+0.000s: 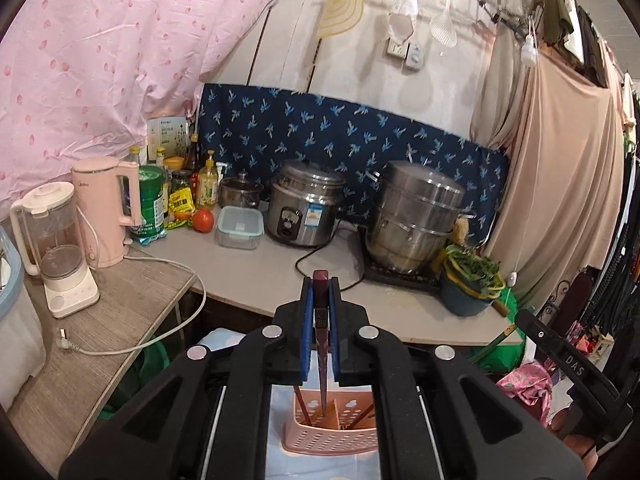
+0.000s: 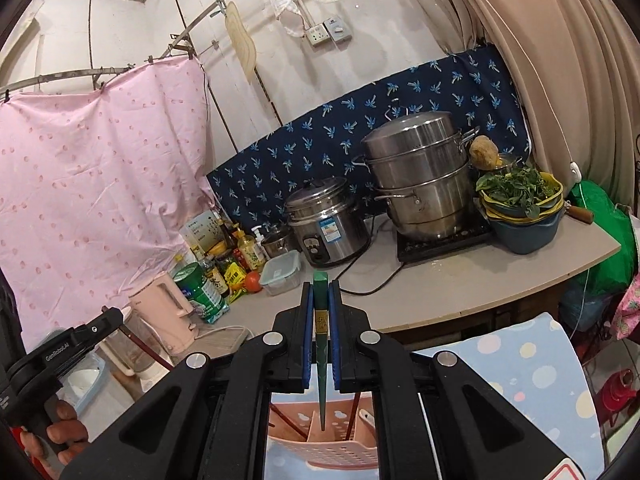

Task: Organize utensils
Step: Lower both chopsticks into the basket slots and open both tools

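My left gripper (image 1: 320, 292) is shut on a dark red chopstick (image 1: 321, 344) that points down, its tip inside a pink perforated utensil holder (image 1: 326, 438). The holder has other chopsticks (image 1: 301, 406) leaning in it. My right gripper (image 2: 321, 294) is shut on a green chopstick (image 2: 321, 360), tip down over the same pink holder (image 2: 320, 450), which also holds a white utensil (image 2: 366, 418) and red chopsticks (image 2: 352, 416). The left gripper's body (image 2: 52, 354) and the hand holding it show at the lower left of the right wrist view.
The holder stands on a pale blue patterned cloth (image 2: 520, 364). Beyond is a counter (image 1: 280, 272) with a rice cooker (image 1: 304, 208), steamer pot (image 1: 416, 216), lidded box (image 1: 240, 227), bottles, pink kettle (image 1: 106, 212), blender (image 1: 54, 248) and a bowl of greens (image 1: 472, 280).
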Tool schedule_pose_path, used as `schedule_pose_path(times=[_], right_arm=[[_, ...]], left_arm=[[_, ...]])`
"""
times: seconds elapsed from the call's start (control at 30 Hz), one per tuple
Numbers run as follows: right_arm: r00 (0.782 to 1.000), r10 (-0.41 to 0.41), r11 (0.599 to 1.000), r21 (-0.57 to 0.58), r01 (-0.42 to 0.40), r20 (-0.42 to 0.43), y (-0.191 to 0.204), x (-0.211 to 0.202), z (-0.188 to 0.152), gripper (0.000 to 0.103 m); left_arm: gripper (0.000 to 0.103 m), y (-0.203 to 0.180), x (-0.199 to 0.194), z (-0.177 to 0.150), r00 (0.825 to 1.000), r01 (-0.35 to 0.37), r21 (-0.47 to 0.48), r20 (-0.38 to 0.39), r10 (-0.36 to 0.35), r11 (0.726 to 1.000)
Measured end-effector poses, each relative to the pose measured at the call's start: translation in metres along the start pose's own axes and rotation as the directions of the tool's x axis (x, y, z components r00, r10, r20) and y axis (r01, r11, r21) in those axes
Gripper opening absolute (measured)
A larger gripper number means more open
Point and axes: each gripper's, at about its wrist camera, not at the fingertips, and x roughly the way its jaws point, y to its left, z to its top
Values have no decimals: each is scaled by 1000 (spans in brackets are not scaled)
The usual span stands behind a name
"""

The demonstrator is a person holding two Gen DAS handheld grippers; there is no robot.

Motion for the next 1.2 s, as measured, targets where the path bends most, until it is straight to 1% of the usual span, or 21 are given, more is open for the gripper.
schedule_pose_path(times=[0.13, 0.3, 0.43, 0.47, 0.5, 0.6, 0.63, 0.67, 0.7, 0.73, 0.83, 0.97, 1.1, 1.2], right_arm=[[998, -9, 999, 33, 12, -61, -17, 25, -16, 7], [993, -22, 998, 48, 27, -112, -28, 44, -32, 7], [991, -40, 999, 30, 44, -130, -29, 50, -38, 7], [991, -45, 998, 30, 50, -129, -29, 50, -39, 8], [991, -50, 998, 29, 54, -123, -28, 49, -40, 12], [991, -58, 998, 19, 61, -123, -28, 49, -42, 15], [991, -59, 998, 19, 61, -121, -28, 48, -42, 17], [991, -61, 998, 19, 64, -117, -27, 47, -42, 22], [992, -60, 998, 18, 63, -114, -27, 45, -42, 25], [992, -59, 998, 17, 61, -112, -26, 42, -42, 26], [993, -55, 998, 4, 55, -108, -23, 34, -43, 27], [991, -61, 997, -46, 56, -116, -12, 16, -50, 28], [988, -59, 996, -78, 48, -141, -3, -10, -67, 28], [984, -50, 996, -85, 36, -170, 0, -30, -87, 28]], left_arm=[[7, 7, 27, -16, 999, -12, 0, -46, 12, 1000], [7, 16, 53, -37, 994, -23, -14, -107, 21, 1000], [8, 23, 63, -47, 990, -28, -39, -142, 22, 999], [8, 25, 65, -50, 989, -29, -48, -146, 22, 998], [8, 26, 65, -51, 989, -32, -50, -146, 24, 998], [9, 26, 65, -54, 989, -47, -36, -141, 41, 998], [13, 25, 65, -55, 989, -54, -29, -141, 50, 998], [23, 25, 64, -56, 988, -63, -27, -140, 59, 998], [29, 26, 64, -56, 988, -68, -29, -138, 63, 997], [38, 26, 62, -56, 989, -71, -33, -133, 66, 997], [39, 27, 56, -57, 989, -71, -36, -129, 66, 997], [39, 25, 41, -62, 989, -78, -16, -126, 76, 997], [39, 22, 22, -76, 985, -96, 23, -138, 98, 995], [40, 21, 4, -92, 981, -109, 43, -157, 114, 993]])
